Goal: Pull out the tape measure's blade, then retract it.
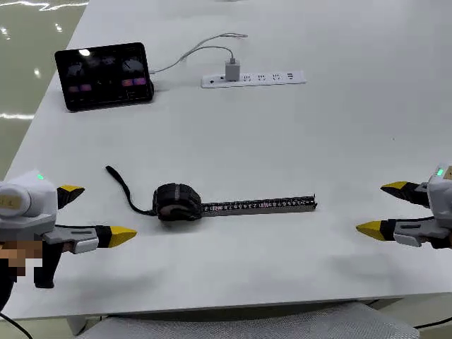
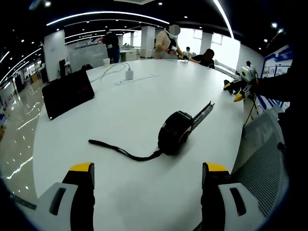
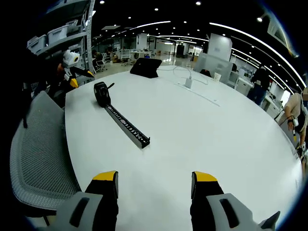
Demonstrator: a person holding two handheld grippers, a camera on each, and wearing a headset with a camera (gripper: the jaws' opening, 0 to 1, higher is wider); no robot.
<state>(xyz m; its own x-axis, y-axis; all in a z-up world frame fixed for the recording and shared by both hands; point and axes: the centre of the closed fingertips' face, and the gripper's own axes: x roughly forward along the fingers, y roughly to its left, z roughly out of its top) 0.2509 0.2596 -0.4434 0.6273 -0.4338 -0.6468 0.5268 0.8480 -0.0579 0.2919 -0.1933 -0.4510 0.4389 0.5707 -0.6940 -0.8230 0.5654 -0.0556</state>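
Fingers on my left gripper (image 1: 107,212) and right gripper (image 1: 371,207) stood apart, empty. My tape measure (image 1: 176,202) lay between them on the table (image 1: 282,141), blade (image 1: 261,205) extended.

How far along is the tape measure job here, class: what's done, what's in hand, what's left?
Done: the blade lies pulled out of the tape measure case, flat on the table. In hand: nothing. The left gripper and right gripper are both open, one off each end and touching neither. Left: retracting the blade into the case.
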